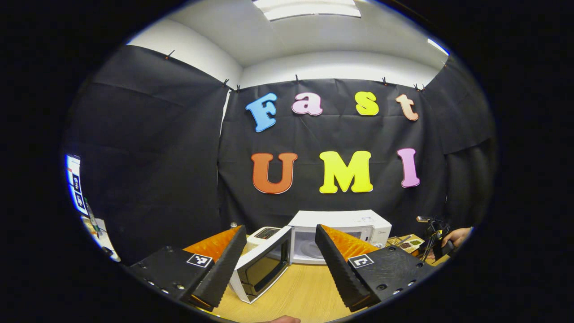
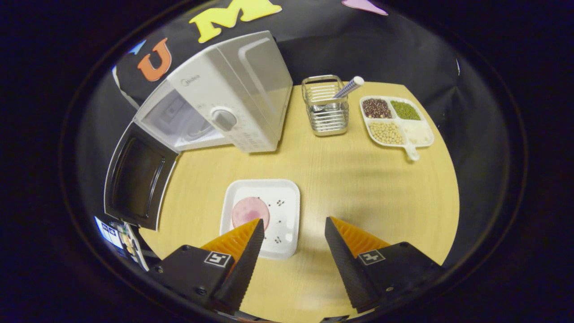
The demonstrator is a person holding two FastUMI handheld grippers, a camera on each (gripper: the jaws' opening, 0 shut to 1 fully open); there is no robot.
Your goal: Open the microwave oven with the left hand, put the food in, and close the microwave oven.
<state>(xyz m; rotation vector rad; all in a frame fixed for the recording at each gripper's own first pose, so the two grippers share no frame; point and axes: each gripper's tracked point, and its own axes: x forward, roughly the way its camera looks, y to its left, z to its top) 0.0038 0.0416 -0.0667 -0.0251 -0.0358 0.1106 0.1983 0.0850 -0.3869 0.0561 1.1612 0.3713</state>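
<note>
In the left gripper view the left tongs (image 1: 280, 251) are seen spread wide apart with nothing between the fingers, held above the pale wooden counter (image 1: 305, 291). Straight ahead of them, framed in the gap, the white box-shaped microwave oven (image 1: 341, 235) stands with its dark-windowed door (image 1: 262, 267) swung fully open toward the left finger; the cavity and its round glass turntable (image 1: 311, 251) are exposed. A white toaster-like appliance (image 1: 264, 234) is glimpsed just beyond the door. Far off past the right finger, a hand (image 1: 457, 237) gripping the other tool is seen beside a patterned tray (too small to be made out further).

In the right gripper view the right tongs (image 2: 293, 233) are likewise parted and empty, poised above the counter (image 2: 358, 188). A white square plastic plate (image 2: 280, 202) lies on the counter ahead of the tongs and toward the left finger — its near corner is overlapped by that fingertip, though contact cannot be judged. On the plate a round pink slice of food (image 2: 249, 211) rests at the near-left part, together with a few small dark specks. Farther ahead and to the left, the microwave oven (image 2: 228, 98) is seen from its right side, door (image 2: 136, 177) hanging open. Ahead and slightly right stands a wire metal basket (image 2: 325, 116) holding a striped stick-like utensil (image 2: 349, 87), and beside it — farther right — a white four-part dish (image 2: 419, 134) of assorted beans and grains.
</note>
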